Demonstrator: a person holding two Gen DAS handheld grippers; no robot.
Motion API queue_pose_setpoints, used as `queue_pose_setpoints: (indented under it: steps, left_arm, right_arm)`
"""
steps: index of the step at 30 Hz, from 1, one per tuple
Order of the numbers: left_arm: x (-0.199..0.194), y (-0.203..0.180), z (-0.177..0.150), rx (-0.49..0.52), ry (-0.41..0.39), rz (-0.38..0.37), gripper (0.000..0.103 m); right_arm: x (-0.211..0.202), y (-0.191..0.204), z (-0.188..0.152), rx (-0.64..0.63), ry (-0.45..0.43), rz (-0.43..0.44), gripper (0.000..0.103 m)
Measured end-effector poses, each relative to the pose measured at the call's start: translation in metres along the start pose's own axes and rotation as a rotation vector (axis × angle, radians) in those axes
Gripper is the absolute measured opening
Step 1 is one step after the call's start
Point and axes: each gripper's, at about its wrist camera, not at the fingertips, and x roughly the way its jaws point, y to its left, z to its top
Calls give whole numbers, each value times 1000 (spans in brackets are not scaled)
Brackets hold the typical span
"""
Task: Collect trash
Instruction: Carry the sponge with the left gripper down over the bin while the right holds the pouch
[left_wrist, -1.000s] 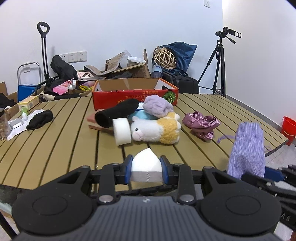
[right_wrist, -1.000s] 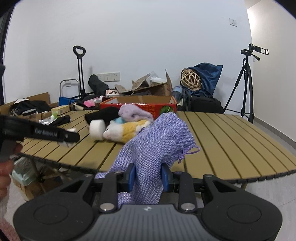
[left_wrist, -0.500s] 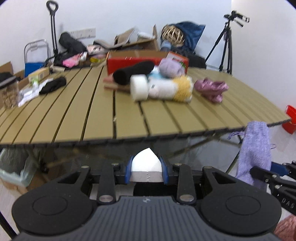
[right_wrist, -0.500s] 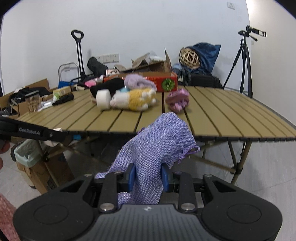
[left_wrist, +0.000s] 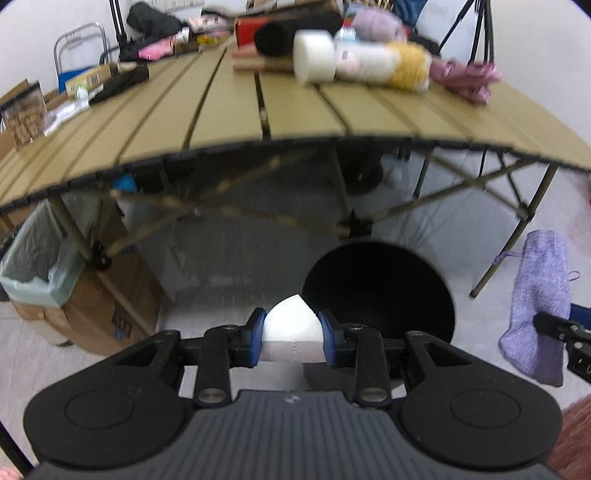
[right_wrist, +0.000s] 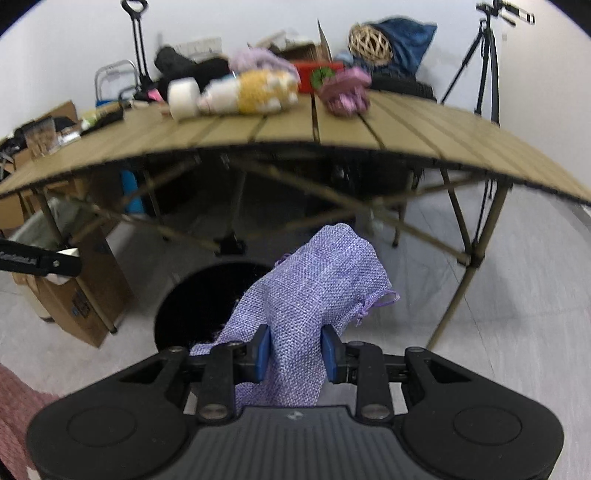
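The left gripper (left_wrist: 291, 338) is squeezed tight on a white foam wedge with a rounded top (left_wrist: 291, 334). Its two blue pads (left_wrist: 256, 336) press on both sides of the wedge.

Just ahead of this gripper and a bit to its right, down on the pale floor, is a round black bin with a dark open mouth (left_wrist: 380, 284). Above and ahead is a tan slatted folding table (left_wrist: 229, 110). Far to the left, under the table edge, stands a brown cardboard box with a pale green plastic liner (left_wrist: 40, 269).

The right gripper (right_wrist: 295, 354) is shut on a purple woven cloth pouch with a string (right_wrist: 310, 295). The pouch sticks up between the blue pads (right_wrist: 263, 354) and flops over at the top. The round black bin (right_wrist: 192, 302) sits just ahead of this gripper, a bit to its left.

On the table top, far ahead, lie a white foam roll (left_wrist: 314, 55), a white and yellow plush toy (left_wrist: 384, 66) and a pink shiny cloth (left_wrist: 465, 75). They look blurry.
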Motion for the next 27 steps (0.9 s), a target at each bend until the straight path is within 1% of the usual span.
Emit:
queue_pose_setpoints:
  steps: [4,9,15,19,27]
  left_arm:
    - [23,4,-11,-5,87,9,32]
    - [47,5,-23,9,174,22,32]
    - [63,1,-32,23,230,23,32]
    - [74,-3,-34,31,263,34,32]
    - [91,-13,-31,51,297,46,32]
  right_arm:
    - [18,-8,-11,29,75,-8,28]
    - [39,-13,-22,47,161,-33,28]
    - [65,-18,-31,68,249,-53,28]
    - [76,-21,-32,83,282,-59,28]
    - [91,-23,-29,80,295,-73,28]
